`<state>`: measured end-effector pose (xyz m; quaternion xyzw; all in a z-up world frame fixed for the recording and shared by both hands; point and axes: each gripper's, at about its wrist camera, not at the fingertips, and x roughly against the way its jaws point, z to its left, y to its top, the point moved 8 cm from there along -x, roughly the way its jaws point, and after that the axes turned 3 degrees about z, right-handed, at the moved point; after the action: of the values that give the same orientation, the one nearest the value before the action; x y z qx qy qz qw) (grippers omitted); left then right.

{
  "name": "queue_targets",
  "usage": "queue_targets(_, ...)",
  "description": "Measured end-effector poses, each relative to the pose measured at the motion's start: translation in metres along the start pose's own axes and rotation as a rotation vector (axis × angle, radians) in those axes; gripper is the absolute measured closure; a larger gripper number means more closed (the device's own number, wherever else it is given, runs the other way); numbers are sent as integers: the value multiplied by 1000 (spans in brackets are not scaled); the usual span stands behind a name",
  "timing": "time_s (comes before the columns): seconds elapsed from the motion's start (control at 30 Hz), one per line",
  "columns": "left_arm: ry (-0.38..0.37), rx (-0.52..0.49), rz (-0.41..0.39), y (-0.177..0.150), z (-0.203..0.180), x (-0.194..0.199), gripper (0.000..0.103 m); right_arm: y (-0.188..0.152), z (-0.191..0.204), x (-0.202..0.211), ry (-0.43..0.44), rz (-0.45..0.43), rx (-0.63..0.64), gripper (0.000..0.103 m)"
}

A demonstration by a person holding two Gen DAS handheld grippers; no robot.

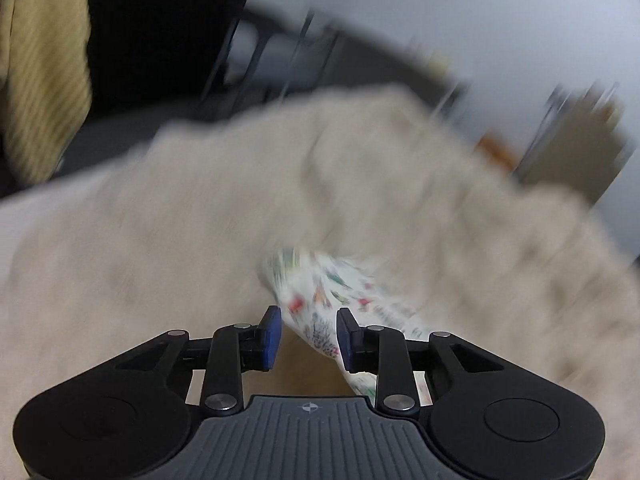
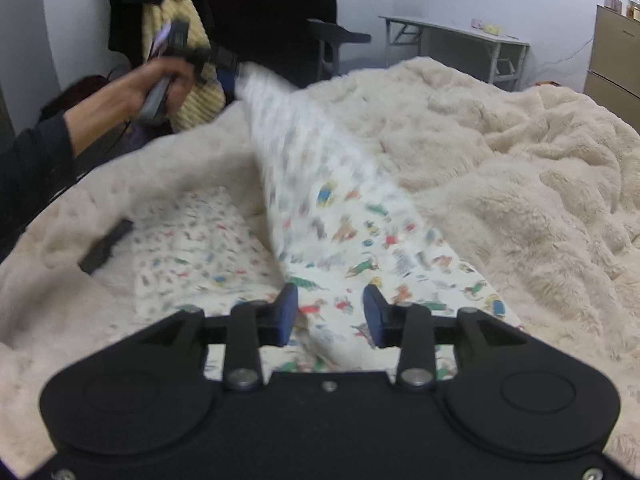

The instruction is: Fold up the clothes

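Observation:
A white garment (image 2: 340,232) printed with small coloured animals lies on a cream fluffy blanket (image 2: 500,160). One end of it stretches up to my left gripper (image 2: 230,70), held by a hand (image 2: 160,84) at the upper left. The left wrist view is blurred: my left gripper (image 1: 308,336) has its jaws apart, with the garment (image 1: 320,304) running between the pads, close to the right one and with a gap at the left one. My right gripper (image 2: 330,316) stands open just above the garment's near part, a low fold between its pads.
A dark flat object (image 2: 106,246) lies on the blanket at the left. Behind the bed are a dark chair (image 2: 336,40), a grey desk (image 2: 460,40) and a tan cabinet (image 2: 612,52). Yellow ribbed fabric (image 2: 192,60) hangs among dark clothes.

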<state>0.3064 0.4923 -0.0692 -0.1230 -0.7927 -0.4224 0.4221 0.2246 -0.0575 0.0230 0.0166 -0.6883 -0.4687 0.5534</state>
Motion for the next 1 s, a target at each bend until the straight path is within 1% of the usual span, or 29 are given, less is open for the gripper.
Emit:
queue_targets(0.03, -12, 10, 16, -9, 2, -8, 78, 3, -11, -3, -23, 12, -8, 60)
queue_targets(0.07, -52, 27, 48, -23, 1, -22, 78, 6, -24, -7, -48, 25, -15, 59)
queue_targets(0.1, -81, 30, 65, -27, -2, -28, 76, 10, -36, -10, -74, 37, -22, 57)
queue_targets(0.23, -106, -5, 71, -18, -20, -39, 52, 16, -80, -28, -85, 80, -65, 53)
queue_targets(0.3, -107, -24, 67, -5, -30, -44, 50, 20, -101, -38, -89, 101, -87, 52)
queue_targets(0.37, -113, -39, 57, 6, -40, -50, 45, 14, -115, -49, -72, 132, -84, 52)
queue_targets(0.4, -116, -47, 50, 13, -46, -53, 40, 12, -122, -54, -59, 146, -90, 52)
queue_targets(0.5, -112, -55, 29, 34, -71, -69, 32, 1, -134, -73, 43, 193, -147, 53)
queue_targets(0.53, -113, -57, 18, 40, -77, -75, 27, -2, -137, -79, 77, 205, -163, 55)
queue_targets(0.57, -111, -62, 15, 45, -83, -82, 25, -3, -138, -83, 99, 212, -173, 58)
queue_targets(0.6, -102, -75, 18, 48, -91, -92, 23, -7, -140, -88, 144, 220, -195, 73)
queue_targets(0.63, -89, -87, 27, 48, -94, -99, 24, -8, -140, -90, 181, 216, -210, 90)
queue_targets(0.67, -58, -108, 41, 47, -100, -113, 25, -9, -141, -92, 216, 211, -224, 96)
queue_targets(0.7, -33, -128, 53, 46, -106, -125, 39, -10, -141, -90, 241, 190, -222, 100)
queue_targets(0.73, -32, -142, 56, 44, -111, -133, 64, -10, -140, -88, 264, 166, -216, 101)
queue_targets(0.77, -36, -146, 67, 44, -113, -137, 75, -10, -143, -85, 266, 147, -213, 102)
queue_targets(0.8, -39, -150, 79, 43, -115, -142, 95, -10, -145, -82, 266, 129, -211, 102)
queue_targets(0.83, -50, -153, 79, 44, -118, -144, 96, -7, -149, -78, 261, 112, -217, 102)
queue_targets(0.87, -87, -151, 38, 55, -124, -136, 97, -5, -151, -74, 257, 99, -217, 102)
queue_targets(0.93, -161, -145, -48, 76, -135, -119, 97, 13, -160, -46, 245, -6, -211, 103)
queue_targets(1.0, -217, -105, -155, 100, -142, -95, 97, 26, -170, -25, 182, -80, -205, 102)
